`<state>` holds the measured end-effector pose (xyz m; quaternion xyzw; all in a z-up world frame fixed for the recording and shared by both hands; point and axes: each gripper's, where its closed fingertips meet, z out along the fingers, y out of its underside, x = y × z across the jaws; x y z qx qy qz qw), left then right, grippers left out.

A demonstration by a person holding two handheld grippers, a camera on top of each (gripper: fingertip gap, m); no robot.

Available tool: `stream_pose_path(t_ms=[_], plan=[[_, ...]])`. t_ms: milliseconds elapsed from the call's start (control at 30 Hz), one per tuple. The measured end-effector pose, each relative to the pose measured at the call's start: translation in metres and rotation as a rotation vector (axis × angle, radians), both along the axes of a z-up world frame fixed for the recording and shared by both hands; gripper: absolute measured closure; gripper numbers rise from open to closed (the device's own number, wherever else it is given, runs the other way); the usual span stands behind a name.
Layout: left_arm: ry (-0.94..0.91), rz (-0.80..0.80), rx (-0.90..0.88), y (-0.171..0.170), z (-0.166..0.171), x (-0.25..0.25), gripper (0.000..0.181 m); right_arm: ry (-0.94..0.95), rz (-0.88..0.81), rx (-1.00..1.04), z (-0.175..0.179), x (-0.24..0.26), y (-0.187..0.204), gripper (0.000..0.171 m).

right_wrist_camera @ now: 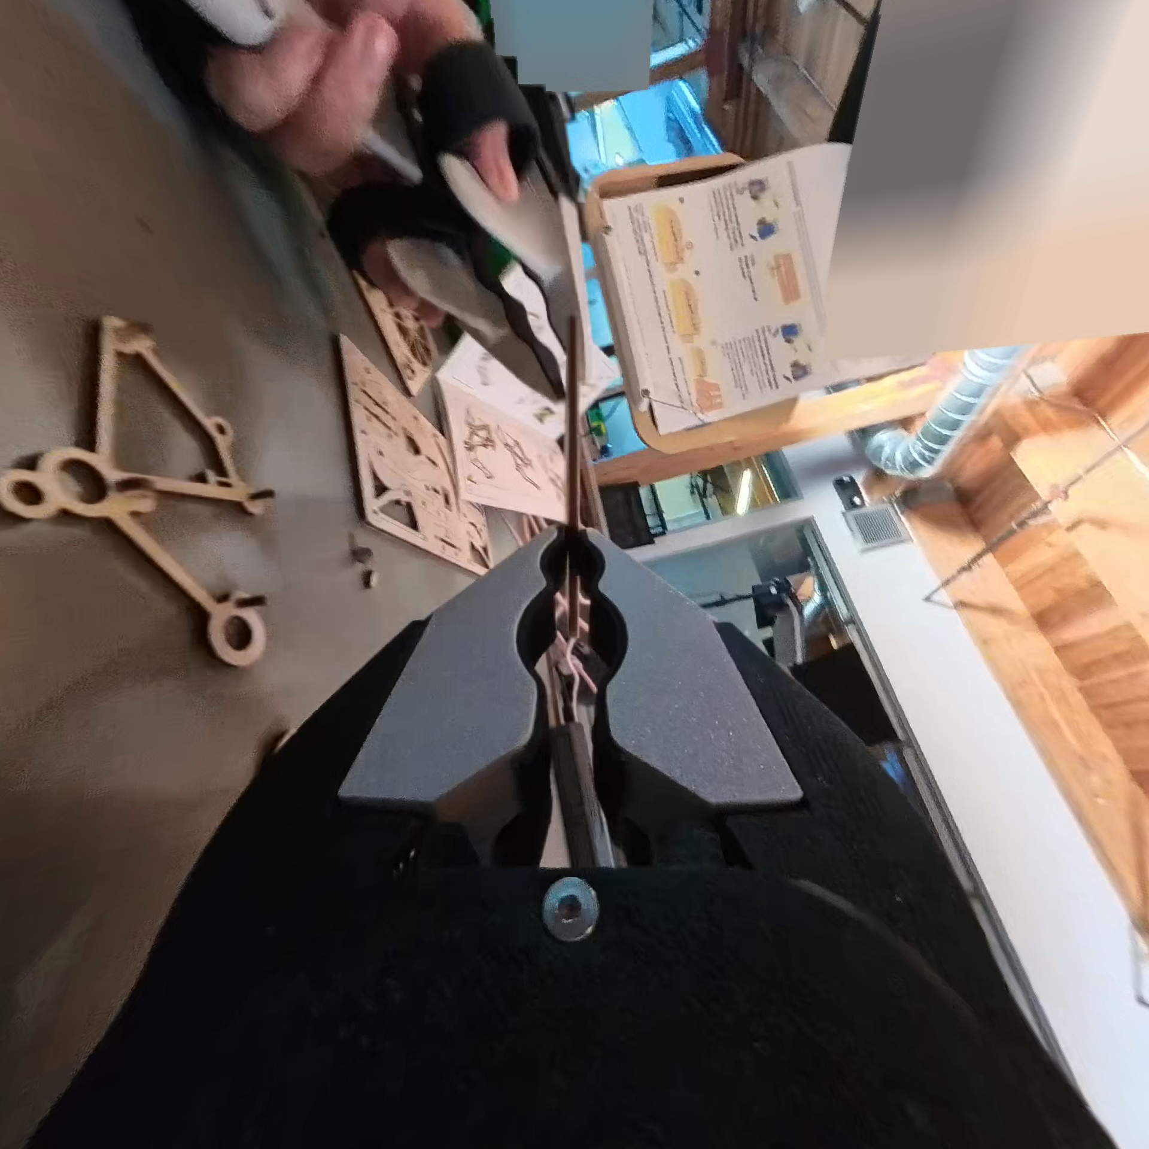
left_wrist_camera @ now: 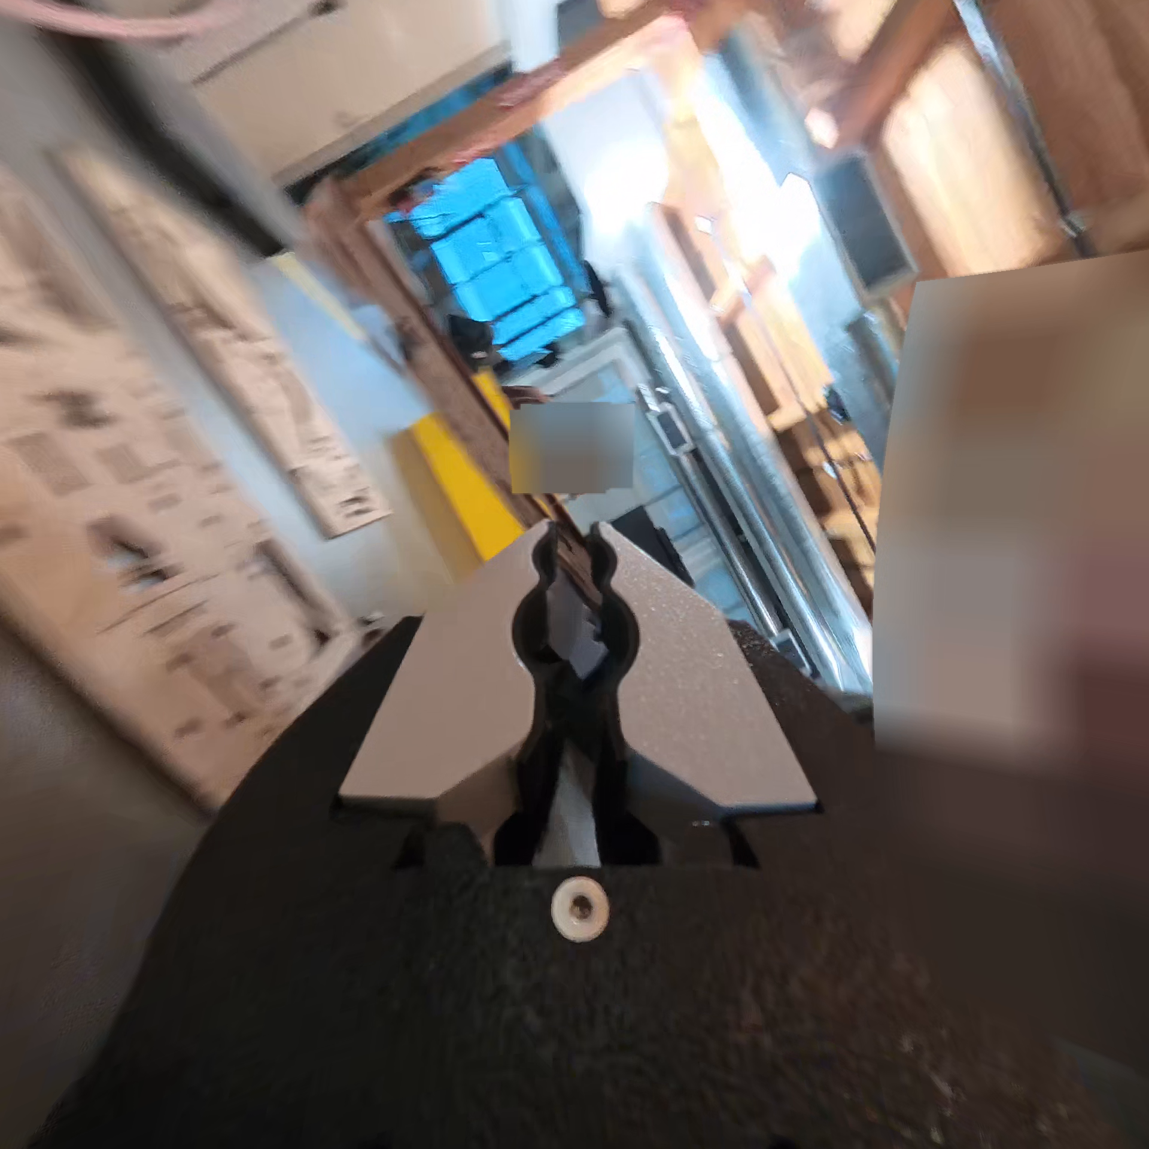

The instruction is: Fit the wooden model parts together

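Presently right gripper point(right_wrist_camera: 573, 536) clenched on thin flat wooden model part point(right_wrist_camera: 573, 429), edge-on, raised off grey table point(right_wrist_camera: 155, 715), likely for mating. Left gripper point(left_wrist_camera: 575, 536) nearly closed, apparently empty. Loose ring-ended wooden linkage pieces point(right_wrist_camera: 130, 491) and laser-cut wooden sheet point(right_wrist_camera: 410, 466) lie on table.

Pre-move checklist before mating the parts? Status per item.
1. Right claw grips the thin wooden part: ok, held edge-on, sticking out forward.
2. Left claw holds a mating piece: cannot tell; nothing shows between its fingers.
3. Left wrist view covers the work: not ok, blurred and aimed at the room.
4. Loose frame pieces on the table: ok, lying flat, apart from the right claw.
5. Part sheets in sight: ok, flat on the table.
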<state>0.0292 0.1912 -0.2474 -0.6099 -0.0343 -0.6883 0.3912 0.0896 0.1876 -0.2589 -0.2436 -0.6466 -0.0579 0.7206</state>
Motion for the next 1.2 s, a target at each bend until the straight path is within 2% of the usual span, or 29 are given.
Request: stream_pose_path(t_ms=[67,133,267,367,467,567,633,700,767,900,1000,1067,1200], plan=[[-0.023,0.010,0.102,-0.007,0.021,-0.001,0.171,0.047,-0.059,-0.013,0.009,0.013,0.009,0.171],[0.039,0.094,0.219,-0.009,0.036,-0.013,0.169,0.068,-0.154,-0.011,0.014,0.029,0.023,0.171],[0.431,0.373,0.498,-0.011,0.044,-0.045,0.173,0.031,-0.390,0.007,0.011,0.068,0.055,0.171],[0.734,0.550,0.613,-0.010,0.036,-0.069,0.174,-0.024,-0.533,-0.079,-0.003,0.093,0.068,0.171],[0.899,0.572,0.684,-0.014,0.026,-0.072,0.174,-0.119,-0.624,-0.187,-0.025,0.109,0.070,0.171],[0.943,0.541,0.705,-0.017,0.015,-0.066,0.177,-0.246,-0.681,-0.178,-0.043,0.120,0.070,0.170],[0.938,0.509,0.693,-0.017,0.009,-0.061,0.181,-0.308,-0.694,-0.188,-0.050,0.126,0.069,0.170],[0.931,0.485,0.675,-0.017,0.004,-0.059,0.181,-0.325,-0.692,-0.311,-0.060,0.131,0.066,0.166],[0.937,0.476,0.662,-0.016,0.001,-0.059,0.181,-0.285,-0.707,-0.539,-0.071,0.135,0.064,0.140],[0.973,0.553,0.650,-0.011,0.005,-0.071,0.181,-0.100,-0.641,-0.928,-0.065,0.131,0.057,0.115],[0.971,0.596,0.690,-0.012,0.013,-0.074,0.181,0.079,-0.463,-1.170,-0.042,0.114,0.045,0.114],[0.962,0.610,0.716,-0.015,0.017,-0.073,0.181,0.138,-0.399,-1.240,-0.030,0.104,0.043,0.113],[0.965,0.608,0.738,-0.015,0.017,-0.071,0.181,0.029,-0.352,-1.262,-0.036,0.061,0.036,0.112]])
